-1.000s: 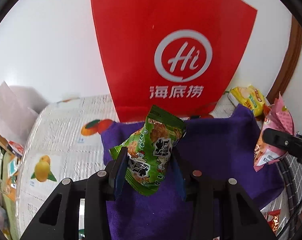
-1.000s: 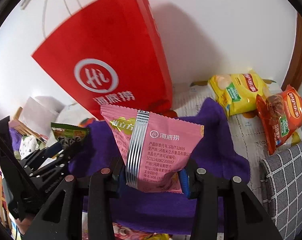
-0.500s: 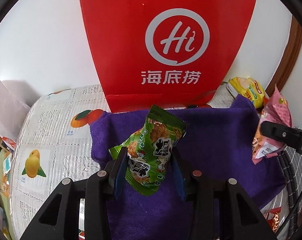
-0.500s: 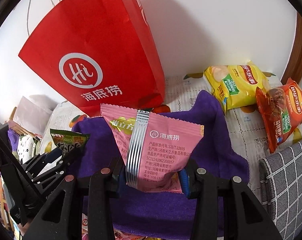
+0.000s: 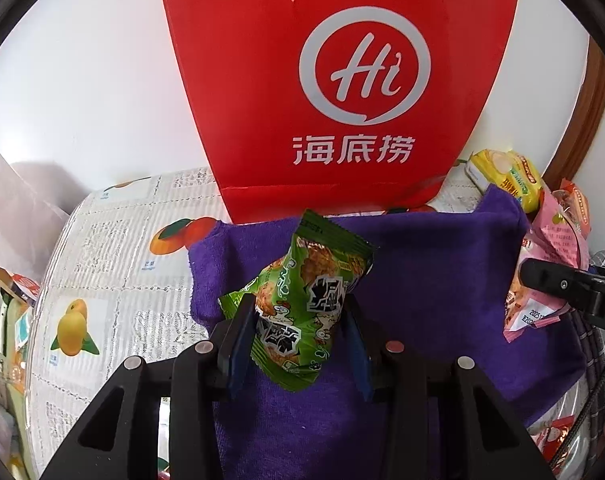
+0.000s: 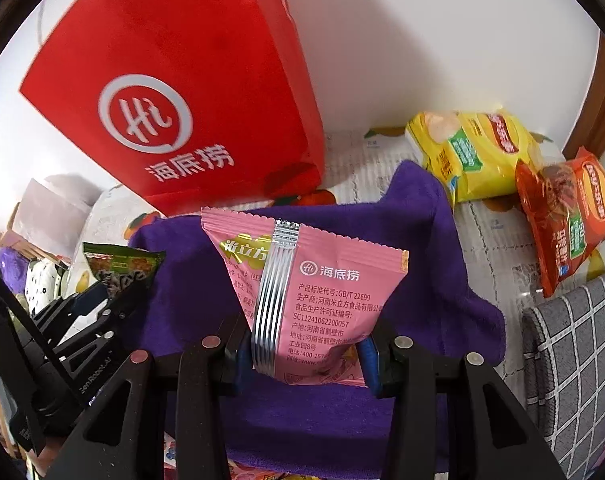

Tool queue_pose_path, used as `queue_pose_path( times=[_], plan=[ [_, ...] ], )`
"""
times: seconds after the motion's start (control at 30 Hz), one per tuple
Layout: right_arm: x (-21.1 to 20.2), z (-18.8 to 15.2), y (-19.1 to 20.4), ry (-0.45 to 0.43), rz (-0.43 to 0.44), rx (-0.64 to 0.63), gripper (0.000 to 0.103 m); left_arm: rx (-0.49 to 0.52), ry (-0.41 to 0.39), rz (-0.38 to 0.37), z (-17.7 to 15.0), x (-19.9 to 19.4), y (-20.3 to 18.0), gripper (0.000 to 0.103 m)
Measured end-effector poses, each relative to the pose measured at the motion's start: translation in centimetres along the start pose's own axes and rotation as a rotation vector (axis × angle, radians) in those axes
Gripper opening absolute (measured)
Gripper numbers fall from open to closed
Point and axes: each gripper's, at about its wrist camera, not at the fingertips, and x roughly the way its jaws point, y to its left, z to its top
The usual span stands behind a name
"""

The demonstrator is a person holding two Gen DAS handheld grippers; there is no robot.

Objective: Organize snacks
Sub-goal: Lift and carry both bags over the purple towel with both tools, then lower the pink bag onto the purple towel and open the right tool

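Observation:
My left gripper (image 5: 298,336) is shut on a green snack packet (image 5: 302,304) and holds it upright above a purple cloth (image 5: 430,264). My right gripper (image 6: 304,344) is shut on a pink snack packet (image 6: 314,296), also held above the purple cloth (image 6: 422,280). A tall red paper bag (image 5: 342,80) with a white "Hi" logo stands at the back against the wall; it also shows in the right wrist view (image 6: 174,92). The left gripper with the green packet (image 6: 122,268) shows at the left of the right wrist view. The pink packet (image 5: 550,260) shows at the right of the left wrist view.
A yellow chip bag (image 6: 470,152) and an orange chip bag (image 6: 566,216) lie at the back right on a fruit-print tablecloth (image 5: 110,280). A grey checked cushion (image 6: 574,360) is at the right. More packets lie at the near edge (image 6: 262,472). Clutter sits beyond the table's left side (image 5: 6,320).
Both grippers have moved closer to the red bag, which looms larger and higher in both views. Each still holds its packet.

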Motion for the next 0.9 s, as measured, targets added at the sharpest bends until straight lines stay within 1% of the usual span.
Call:
queue_pose_path(
  times=[0.13, 0.27, 0.47, 0.63, 0.67, 0.8, 0.9],
  plan=[
    [0.6, -0.1, -0.2, 0.033, -0.005, 0.01, 0.043, -0.022, 0.003, -0.011, 0.2, -0.2, 0.5, 0.04],
    [1.2, -0.3, 0.2, 0.054, -0.006, 0.002, 0.043, -0.014, 0.0, -0.019, 0.2, -0.6, 0.3, 0.04],
    [1.2, -0.4, 0.2, 0.056, 0.002, 0.002, 0.043, -0.007, -0.002, -0.015, 0.3, -0.9, 0.3, 0.04],
    [1.3, -0.4, -0.3, 0.062, -0.009, 0.018, 0.044, -0.004, 0.008, -0.02, 0.3, -0.7, 0.2, 0.04],
    [1.4, -0.4, -0.4, 0.067, -0.009, 0.024, 0.046, 0.001, 0.013, -0.025, 0.3, -0.7, 0.1, 0.04],
    [1.1, -0.3, -0.4, 0.07, 0.004, 0.025, 0.058, 0.009, 0.008, -0.032, 0.4, -0.9, -0.2, 0.04],
    [0.4, -0.2, -0.4, 0.048, -0.006, 0.02, 0.06, 0.008, 0.014, -0.034, 0.4, -0.8, -0.3, 0.04]
  ],
)
